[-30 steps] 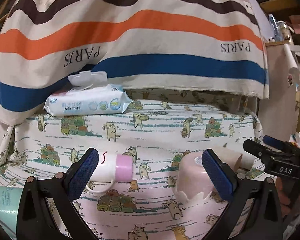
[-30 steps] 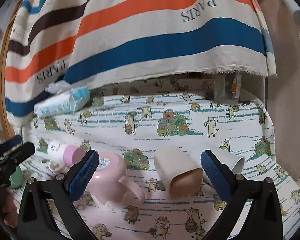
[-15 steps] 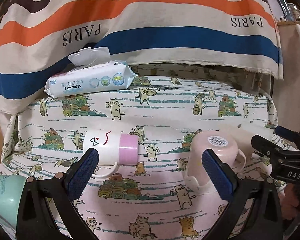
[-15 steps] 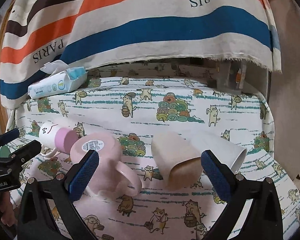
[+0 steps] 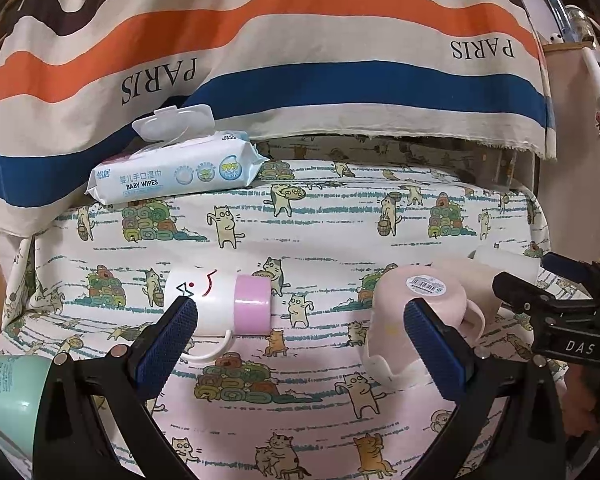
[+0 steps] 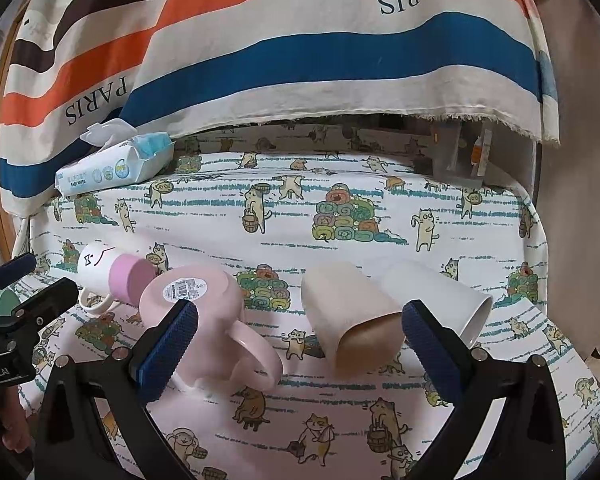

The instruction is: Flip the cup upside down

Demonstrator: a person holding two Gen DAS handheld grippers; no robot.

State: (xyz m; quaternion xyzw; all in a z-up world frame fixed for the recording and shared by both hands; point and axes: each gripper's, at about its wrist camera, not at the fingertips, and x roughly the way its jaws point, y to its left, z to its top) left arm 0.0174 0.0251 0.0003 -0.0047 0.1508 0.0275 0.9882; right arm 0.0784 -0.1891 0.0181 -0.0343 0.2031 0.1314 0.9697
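A pink mug (image 5: 416, 312) (image 6: 204, 308) stands upside down on the cat-print cloth, barcode sticker on its base, handle toward me. A white and pink mug (image 5: 224, 304) (image 6: 112, 276) lies on its side to its left. A beige cup (image 6: 352, 316) and a white cup (image 6: 440, 300) lie on their sides to the right. My left gripper (image 5: 300, 320) is open and empty, between the white-pink mug and the pink mug. My right gripper (image 6: 300, 332) is open and empty, between the pink mug and the beige cup.
A pack of baby wipes (image 5: 176, 172) (image 6: 112, 168) lies at the back left. A striped PARIS cloth (image 5: 300, 60) hangs behind the table. A mint green cup (image 5: 8, 384) is at the left edge. A cabinet (image 6: 580, 160) stands on the right.
Both grippers have pulled back and up from the cups. The pink mug, seen lower and nearer before, now stands clear, upside down, free of both grippers.
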